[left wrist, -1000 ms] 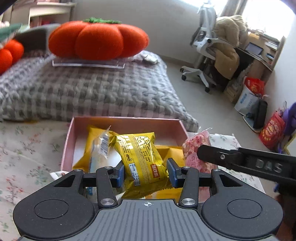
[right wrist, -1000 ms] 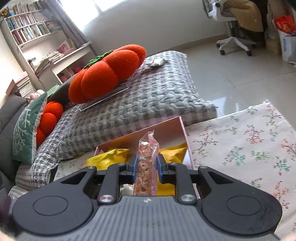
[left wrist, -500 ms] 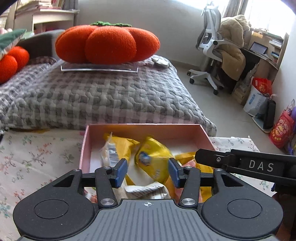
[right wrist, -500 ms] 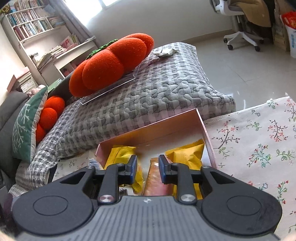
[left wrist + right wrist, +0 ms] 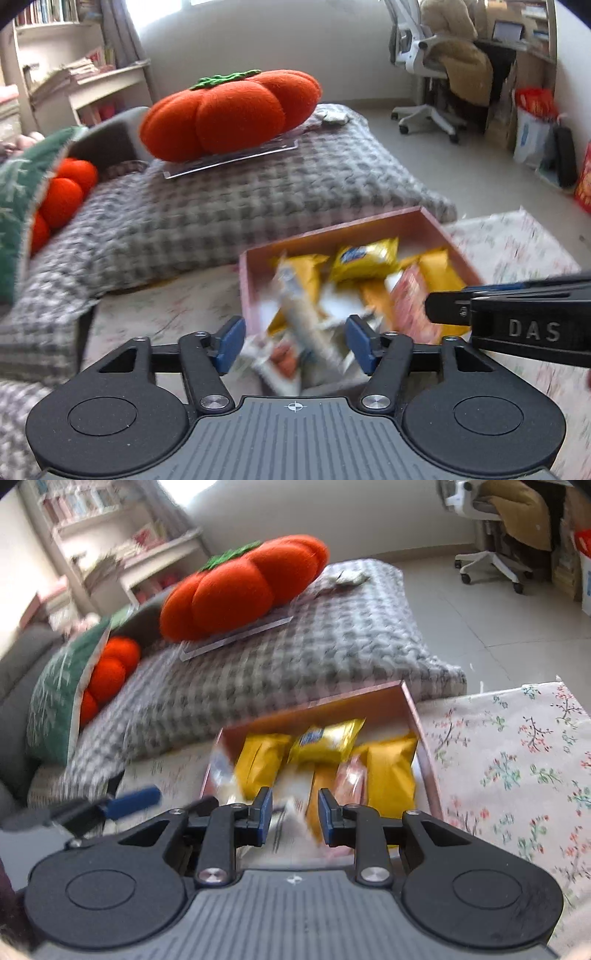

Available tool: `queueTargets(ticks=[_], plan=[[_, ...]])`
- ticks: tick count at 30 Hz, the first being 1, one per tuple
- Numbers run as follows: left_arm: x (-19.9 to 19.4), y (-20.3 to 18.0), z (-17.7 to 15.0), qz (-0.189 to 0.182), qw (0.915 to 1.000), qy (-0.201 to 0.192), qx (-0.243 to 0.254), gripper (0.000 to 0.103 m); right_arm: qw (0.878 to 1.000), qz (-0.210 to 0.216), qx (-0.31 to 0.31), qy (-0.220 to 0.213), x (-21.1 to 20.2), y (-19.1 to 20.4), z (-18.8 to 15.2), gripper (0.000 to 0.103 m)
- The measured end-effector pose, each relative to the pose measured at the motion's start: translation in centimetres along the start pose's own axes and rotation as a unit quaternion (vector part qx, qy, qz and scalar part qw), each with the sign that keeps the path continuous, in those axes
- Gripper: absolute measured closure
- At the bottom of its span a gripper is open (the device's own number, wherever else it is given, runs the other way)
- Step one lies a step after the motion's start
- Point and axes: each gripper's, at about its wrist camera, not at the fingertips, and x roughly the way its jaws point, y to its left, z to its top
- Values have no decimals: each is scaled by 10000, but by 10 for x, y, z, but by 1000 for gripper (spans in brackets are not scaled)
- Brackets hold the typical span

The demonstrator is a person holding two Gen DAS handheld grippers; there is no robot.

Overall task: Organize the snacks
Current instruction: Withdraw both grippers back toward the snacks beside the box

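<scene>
Your left gripper [image 5: 294,345] is opening with nothing gripped; your right gripper [image 5: 294,816] is parting too, empty. The snack packets [image 5: 325,740] lie piled inside the pink box [image 5: 424,738]. They look light, crinkly and slippery, probably crushable: pinch a sealed end.

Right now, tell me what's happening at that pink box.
A person holds a two-finger gripper in each hand over a pink box of snacks on a floral tablecloth. The left gripper is opening and grips nothing; the right gripper is opening too, with no packet pinched between its pads. Yellow packets and a pink packet lie loose in the box. Both views are blurred, so finer detail is unclear.
</scene>
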Motion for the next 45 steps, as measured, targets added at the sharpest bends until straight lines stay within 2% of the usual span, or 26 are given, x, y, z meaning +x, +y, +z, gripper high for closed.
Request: queueTargets(ticks=[3, 6, 10, 12, 14, 19, 22, 29, 37, 41, 45], plan=[[-13, 8, -17, 108, 9995, 278, -59, 36, 9987, -93, -451, 217, -13, 17, -13, 71], [-24, 20, -30, 207, 9971, 639, -353, 36, 9961, -192, -744, 438, -25, 33, -28, 70], [-45, 40, -48, -73, 9911, 950, -933, 36, 9945, -234, -808, 631, -37, 48, -45, 65], [-54, 47, -56, -135, 9896, 977, -1045, 35, 9939, -322, -772, 724, -39, 53, -52, 63], [-63, 53, -64, -171, 9886, 983, -1124, 31, 9927, -392, -706, 895, -40, 55, -59, 58], [-66, 54, -77, -114, 9885, 1129, -1004, 25, 9886, -590, -734, 1174, -48, 59, -77, 36], [-63, 51, -84, -69, 9895, 1211, -784, 21, 9869, -626, -826, 1238, -53, 60, -82, 30], [-59, 45, -92, -86, 9907, 1284, -447, 17, 9794, -1092, -1086, 1305, -44, 49, -87, 27], [-55, 43, -90, -205, 9894, 1345, -501, 14, 9772, -1135, -1174, 1357, -41, 52, -91, 23], [-49, 47, -93, -137, 9882, 1435, -514, 14, 9751, -1227, -1197, 1405, -38, 50, -92, 23], [-43, 54, -94, -211, 9852, 1547, -709, 14, 9764, -1235, -1067, 1412, -35, 40, -87, 21]])
